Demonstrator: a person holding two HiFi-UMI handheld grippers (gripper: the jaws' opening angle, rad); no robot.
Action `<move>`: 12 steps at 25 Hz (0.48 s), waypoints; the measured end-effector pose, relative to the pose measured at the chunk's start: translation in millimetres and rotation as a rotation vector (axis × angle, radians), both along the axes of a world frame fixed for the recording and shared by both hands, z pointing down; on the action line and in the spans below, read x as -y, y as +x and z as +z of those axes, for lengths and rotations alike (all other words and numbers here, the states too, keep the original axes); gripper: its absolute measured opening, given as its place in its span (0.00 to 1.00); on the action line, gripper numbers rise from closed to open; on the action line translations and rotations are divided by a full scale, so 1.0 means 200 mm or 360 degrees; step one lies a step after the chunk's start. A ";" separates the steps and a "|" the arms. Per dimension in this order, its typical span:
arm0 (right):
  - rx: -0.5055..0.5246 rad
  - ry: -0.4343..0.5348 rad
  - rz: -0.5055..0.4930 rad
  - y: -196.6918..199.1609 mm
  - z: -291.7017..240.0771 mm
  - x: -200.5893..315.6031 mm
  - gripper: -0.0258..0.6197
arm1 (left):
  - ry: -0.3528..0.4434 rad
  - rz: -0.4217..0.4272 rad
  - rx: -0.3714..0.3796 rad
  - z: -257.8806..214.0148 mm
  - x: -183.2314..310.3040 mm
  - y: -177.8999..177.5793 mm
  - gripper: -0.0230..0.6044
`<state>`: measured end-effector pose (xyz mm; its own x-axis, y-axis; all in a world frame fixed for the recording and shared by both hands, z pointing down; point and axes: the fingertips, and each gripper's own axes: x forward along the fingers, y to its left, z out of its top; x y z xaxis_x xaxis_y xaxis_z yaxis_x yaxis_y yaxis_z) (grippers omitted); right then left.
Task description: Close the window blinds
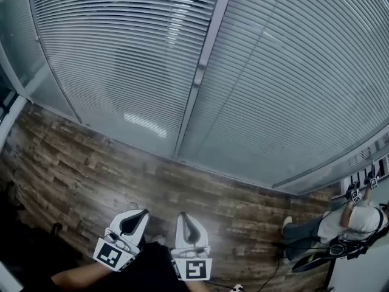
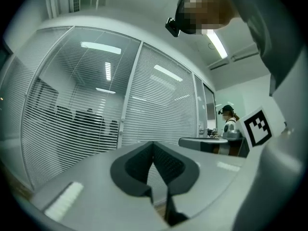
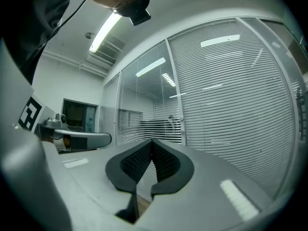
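- Spanning the left of the head view, a white horizontal-slat window blind (image 1: 121,59) is seen behind glass, well ahead of both grippers. In the left gripper view dark shapes are made out through its slats (image 2: 72,129).
- Beneath it, a brown wood-plank floor (image 1: 73,169) is laid up to the glass wall.
- A white left gripper (image 1: 141,214) with black jaws is held low over that floor and pointed toward the blinds. Its jaws are pressed together at the tips, and nothing is caught between them.
- A grey metal frame post (image 1: 203,59) is set between the two panes.
- A matching white right gripper (image 1: 186,219) is held just beside the left one. Its jaws are likewise fully closed, and nothing is gripped.
- A second white slatted blind (image 1: 298,84) is hung over the right pane, and it is touched by neither gripper.
- A person in a light top (image 1: 349,221) is seen at the far right, near the foot of the glass wall.
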<state>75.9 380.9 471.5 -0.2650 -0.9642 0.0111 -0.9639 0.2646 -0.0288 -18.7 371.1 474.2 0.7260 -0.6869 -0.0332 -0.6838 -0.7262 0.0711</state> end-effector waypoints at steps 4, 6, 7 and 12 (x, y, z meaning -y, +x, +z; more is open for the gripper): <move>0.0005 -0.0024 0.0017 0.04 0.02 0.08 0.04 | -0.0025 0.0042 -0.0005 0.01 0.08 0.06 0.03; -0.0011 -0.0070 0.0020 0.05 0.05 0.15 0.04 | -0.0034 0.0063 -0.0005 0.01 0.15 0.10 0.03; -0.0016 -0.0086 0.0023 0.06 0.06 0.19 0.04 | -0.0042 0.0073 0.0001 0.01 0.19 0.12 0.03; -0.0023 -0.0078 0.0067 0.13 -0.02 0.42 0.04 | -0.0040 0.0096 -0.0019 -0.03 0.44 0.23 0.03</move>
<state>101.2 296.2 467.4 -0.2236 -0.9727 0.0621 -0.9746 0.2223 -0.0267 28.0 283.2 468.2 0.7658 -0.6426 -0.0256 -0.6378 -0.7640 0.0979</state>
